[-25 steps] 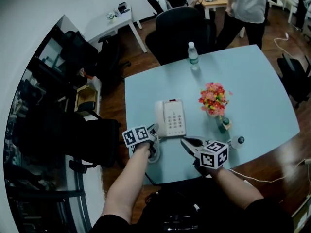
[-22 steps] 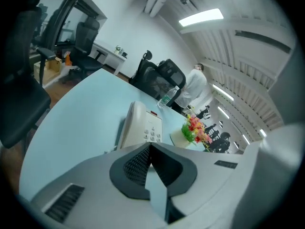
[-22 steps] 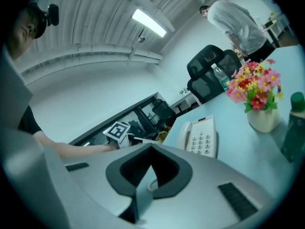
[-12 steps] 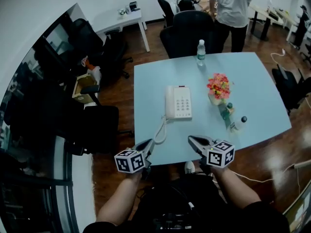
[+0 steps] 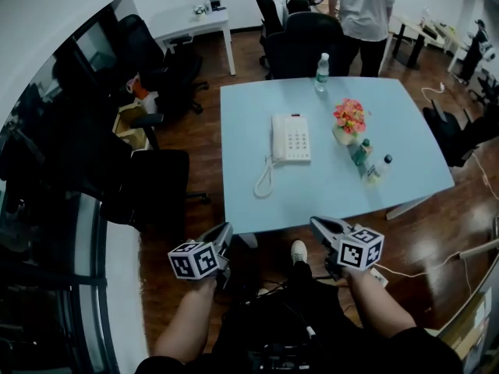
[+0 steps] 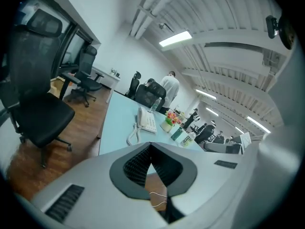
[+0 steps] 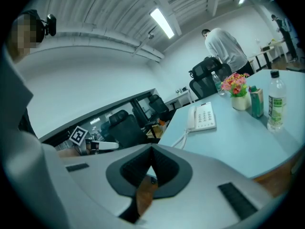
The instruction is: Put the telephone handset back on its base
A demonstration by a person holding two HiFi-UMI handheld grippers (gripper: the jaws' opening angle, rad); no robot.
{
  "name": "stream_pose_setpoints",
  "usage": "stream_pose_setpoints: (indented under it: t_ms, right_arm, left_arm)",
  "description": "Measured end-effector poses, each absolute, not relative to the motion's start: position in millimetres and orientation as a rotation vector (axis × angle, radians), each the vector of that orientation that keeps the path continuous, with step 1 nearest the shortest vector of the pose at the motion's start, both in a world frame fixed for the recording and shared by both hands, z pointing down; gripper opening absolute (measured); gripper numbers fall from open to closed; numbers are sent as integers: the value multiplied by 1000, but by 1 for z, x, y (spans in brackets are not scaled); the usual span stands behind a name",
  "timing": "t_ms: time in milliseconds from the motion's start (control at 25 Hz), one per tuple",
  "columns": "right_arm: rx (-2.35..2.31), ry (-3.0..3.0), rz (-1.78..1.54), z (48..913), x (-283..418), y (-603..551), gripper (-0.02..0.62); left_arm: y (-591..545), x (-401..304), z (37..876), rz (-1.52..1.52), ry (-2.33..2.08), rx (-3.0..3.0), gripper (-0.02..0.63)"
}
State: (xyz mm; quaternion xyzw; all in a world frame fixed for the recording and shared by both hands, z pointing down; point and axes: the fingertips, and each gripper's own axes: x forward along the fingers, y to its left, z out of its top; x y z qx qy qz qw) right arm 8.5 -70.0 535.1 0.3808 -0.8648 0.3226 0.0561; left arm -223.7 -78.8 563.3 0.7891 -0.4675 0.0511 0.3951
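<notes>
The head view shows the handset (image 5: 277,137) lying on its base (image 5: 297,139), mid-tabletop nearer the table's (image 5: 343,197) left edge, with both grippers held off the near edge. Only the gripper views show the jaws. The left gripper (image 6: 150,146) and the right gripper (image 7: 151,149) are each pressed together with nothing between. The right gripper view alone catches the left's marker cube (image 7: 78,136).

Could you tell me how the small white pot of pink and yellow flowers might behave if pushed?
The small white pot of pink and yellow flowers looks top-heavy, the blooms wider than the pot, so a high push may tip it. Pushed low, it would probably slide, since the pale blue table looks smooth.
</notes>
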Motion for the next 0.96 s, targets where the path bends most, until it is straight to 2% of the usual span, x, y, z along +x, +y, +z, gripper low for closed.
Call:
stream_pose_setpoints:
  t_ms: [280,960]
  right_arm:
    - [1194,-2594,976,540,8,-10,15]
    - [1229,-2572,885,527,28,9,17]
  left_arm:
    - [-32,-213,562,352,-1184,2164,0]
    - [-16,-199,548,277,-1139,2178,0]
